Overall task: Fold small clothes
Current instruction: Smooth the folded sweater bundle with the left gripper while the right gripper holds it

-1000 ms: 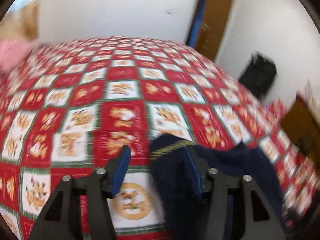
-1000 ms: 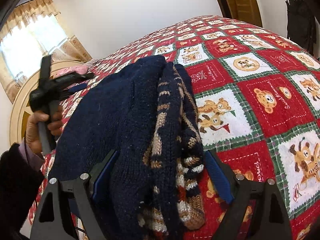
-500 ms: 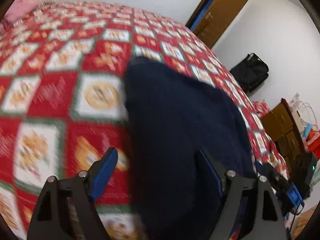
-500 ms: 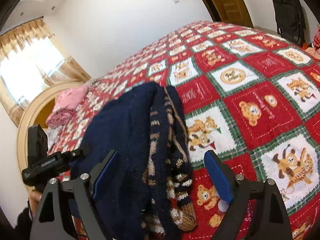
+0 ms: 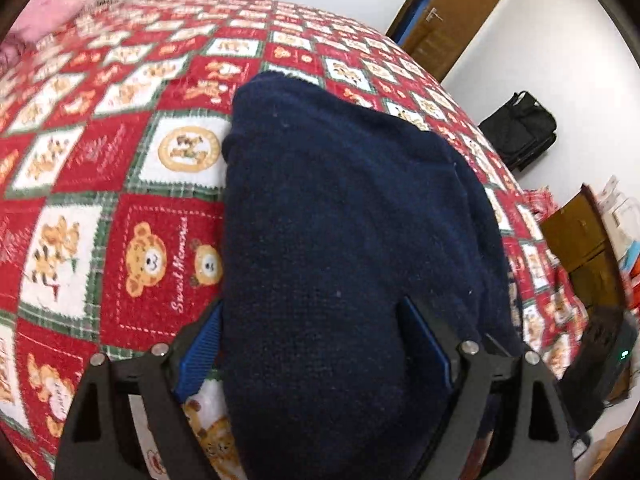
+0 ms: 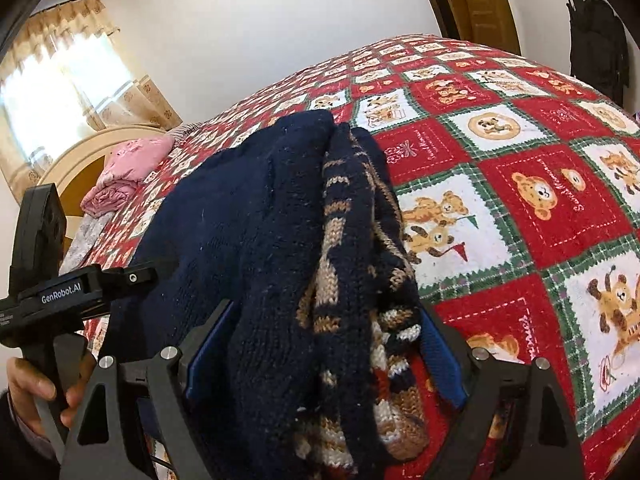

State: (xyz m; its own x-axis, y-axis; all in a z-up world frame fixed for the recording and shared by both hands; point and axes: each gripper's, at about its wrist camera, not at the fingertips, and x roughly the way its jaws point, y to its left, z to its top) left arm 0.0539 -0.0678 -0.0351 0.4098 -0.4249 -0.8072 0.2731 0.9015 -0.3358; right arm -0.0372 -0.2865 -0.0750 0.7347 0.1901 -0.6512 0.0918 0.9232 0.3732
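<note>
Between both sets of fingers: navy sweater on bed | long axis runs fwd, away | L gripper fingers apart, opening, straddling near edge | R gripper apart, straddling, no clamp.

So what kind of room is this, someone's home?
Most likely a bedroom in a home. A bed under a red teddy-bear quilt fills the view, with a rounded cream headboard and folded pink bedding at its head, a curtained window behind it, and a wooden door.

Teddy-print bedspread, pink blanket, black bag, wood door
</note>
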